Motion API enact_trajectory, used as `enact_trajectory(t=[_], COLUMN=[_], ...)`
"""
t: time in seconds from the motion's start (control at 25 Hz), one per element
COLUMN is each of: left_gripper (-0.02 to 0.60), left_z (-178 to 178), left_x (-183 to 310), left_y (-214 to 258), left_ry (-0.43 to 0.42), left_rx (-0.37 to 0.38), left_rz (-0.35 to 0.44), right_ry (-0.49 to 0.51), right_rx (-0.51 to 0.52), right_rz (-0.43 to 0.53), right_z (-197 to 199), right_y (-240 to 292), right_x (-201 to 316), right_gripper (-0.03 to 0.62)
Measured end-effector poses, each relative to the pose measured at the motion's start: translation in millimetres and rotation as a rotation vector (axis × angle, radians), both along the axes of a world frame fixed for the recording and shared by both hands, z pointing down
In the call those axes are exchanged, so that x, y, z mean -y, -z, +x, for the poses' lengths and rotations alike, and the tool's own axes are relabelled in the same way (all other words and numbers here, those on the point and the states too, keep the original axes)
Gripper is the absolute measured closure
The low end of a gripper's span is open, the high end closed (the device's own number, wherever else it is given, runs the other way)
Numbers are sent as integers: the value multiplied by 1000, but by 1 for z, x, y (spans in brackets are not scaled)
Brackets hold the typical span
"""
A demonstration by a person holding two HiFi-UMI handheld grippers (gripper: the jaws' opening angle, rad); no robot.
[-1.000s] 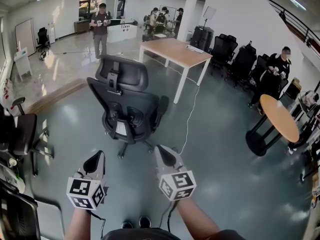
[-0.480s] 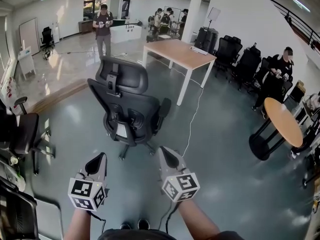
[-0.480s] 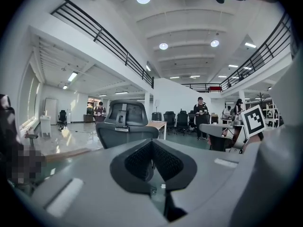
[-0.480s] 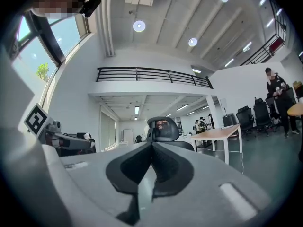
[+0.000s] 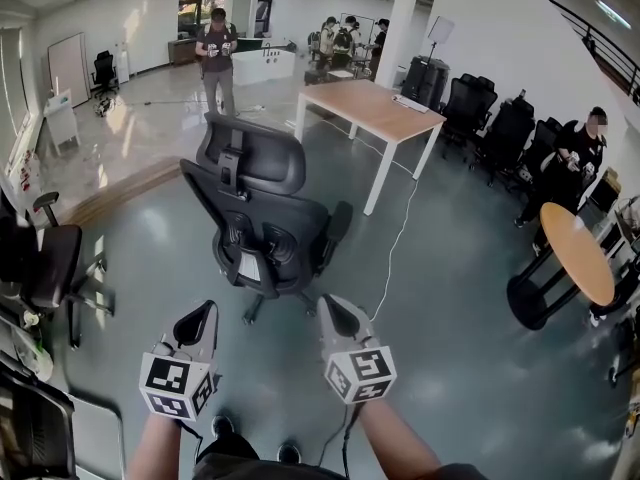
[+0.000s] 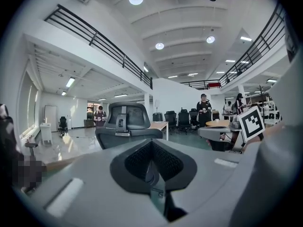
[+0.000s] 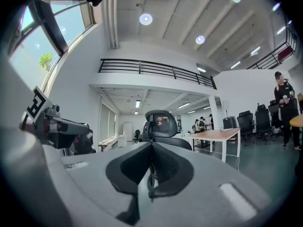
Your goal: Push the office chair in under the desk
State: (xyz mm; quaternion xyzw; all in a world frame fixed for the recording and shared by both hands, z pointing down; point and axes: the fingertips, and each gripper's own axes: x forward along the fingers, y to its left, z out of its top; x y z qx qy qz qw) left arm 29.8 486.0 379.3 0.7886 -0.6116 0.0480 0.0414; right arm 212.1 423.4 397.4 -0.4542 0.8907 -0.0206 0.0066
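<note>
Approach step: the office chair [image 5: 265, 233] is not yet touched.
The left gripper [image 5: 198, 315] and right gripper [image 5: 331, 310] have their jaws pressed together, empty. The chair stands on open floor, short of the desk [image 5: 370, 108]'s near corner. Next, likely meet its backrest and push.

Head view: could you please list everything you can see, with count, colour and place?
Black mesh office chair with headrest: one, black, centre floor, its back toward the camera.
Rectangular wooden-top desk on white legs: one, tan and white, beyond the chair, to the right.
Round wooden-top table on black pedestal: one, tan, right edge.
White cable: one, on the floor below the desk.
Spare office chairs: several, black, right wall; another at left edge.
People: several, background.
Left gripper: grey, bottom left, jaws shut.
Right gripper: grey, bottom right, jaws shut.
</note>
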Motion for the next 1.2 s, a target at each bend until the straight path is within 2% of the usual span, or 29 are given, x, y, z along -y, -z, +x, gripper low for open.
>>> enact_trajectory(t=[0.24,0.48,0.76,0.92,1.08,1.2], left_gripper=[563,565,563,563,563,563], left_z=[-24,-58,-108,-137,-143,-140], left_x=[50,103,160,187,207,216], left_y=[-1,6,-4,-1,3,-2], left_ry=[-47,-142,-213,-218,-240,-259], left_rx=[-18,-86,-64,-92,-91,-85], left_rz=[12,40,18,36,56,53], right_ry=[-67,-173,-271,-338,-411,-424], right_rx=[-36,-29,-19,1,4,-19], right_rz=[31,23,11,17,12,12], right_z=[-14,-36,-78,-90,-89,-83], right_y=[8,9,5,6,2,3], right_x=[35,73,116,133,142,145], right_gripper=[603,603,603,603,603,602])
